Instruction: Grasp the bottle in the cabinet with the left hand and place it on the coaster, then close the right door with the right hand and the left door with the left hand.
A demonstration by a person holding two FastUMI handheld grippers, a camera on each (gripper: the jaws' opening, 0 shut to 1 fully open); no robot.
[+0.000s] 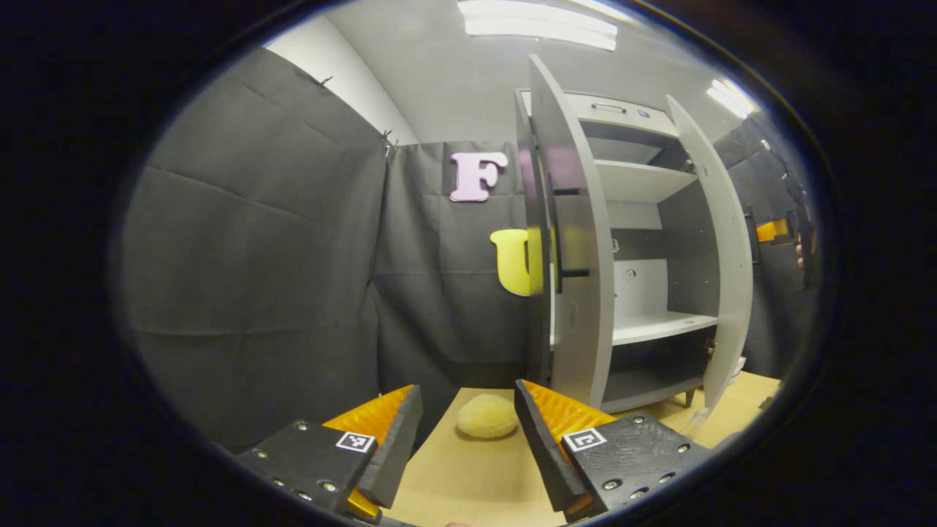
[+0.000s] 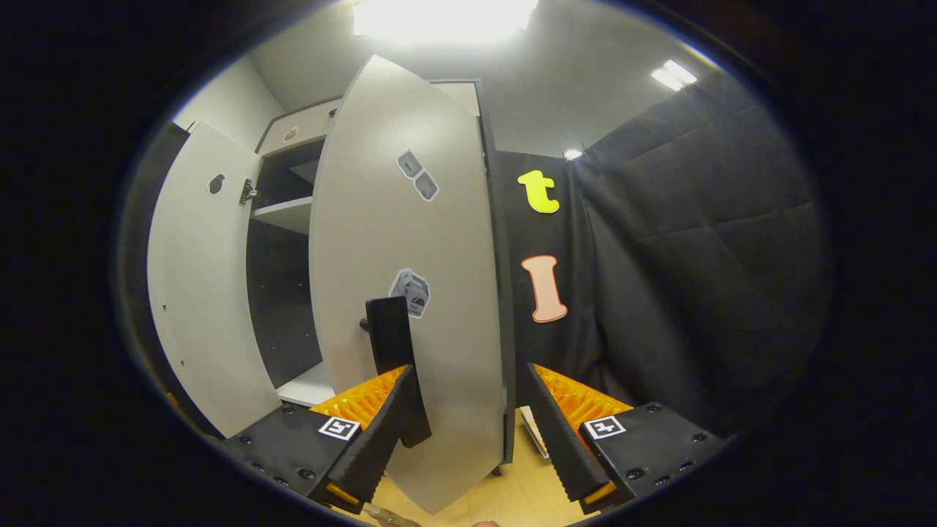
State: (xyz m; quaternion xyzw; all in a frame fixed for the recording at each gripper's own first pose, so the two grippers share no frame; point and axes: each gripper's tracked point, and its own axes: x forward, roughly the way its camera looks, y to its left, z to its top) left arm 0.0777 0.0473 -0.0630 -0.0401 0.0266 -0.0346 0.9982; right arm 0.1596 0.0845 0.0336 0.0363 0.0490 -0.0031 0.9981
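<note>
The grey cabinet (image 1: 644,183) stands on the wooden table with both doors swung out. Its left door (image 1: 578,293) is nearly edge-on to me, black handles on its outer face, and the right door (image 1: 721,278) angles out beyond. My left gripper (image 1: 468,395) is open low over the table in front of the left door, with a pale yellow round lump (image 1: 487,416) lying between and beyond its fingers. My right gripper (image 2: 468,373) is open around the lower edge of the right door (image 2: 439,241), one finger beside the door's black handle (image 2: 388,329). Whether a finger touches the door is unclear.
Wooden table (image 1: 468,476) runs under the cabinet. The black cloth wall closes in on the left and behind. The left door (image 2: 198,293) also shows past the right door. The other gripper (image 1: 776,230) and a hand show far right, behind the right door.
</note>
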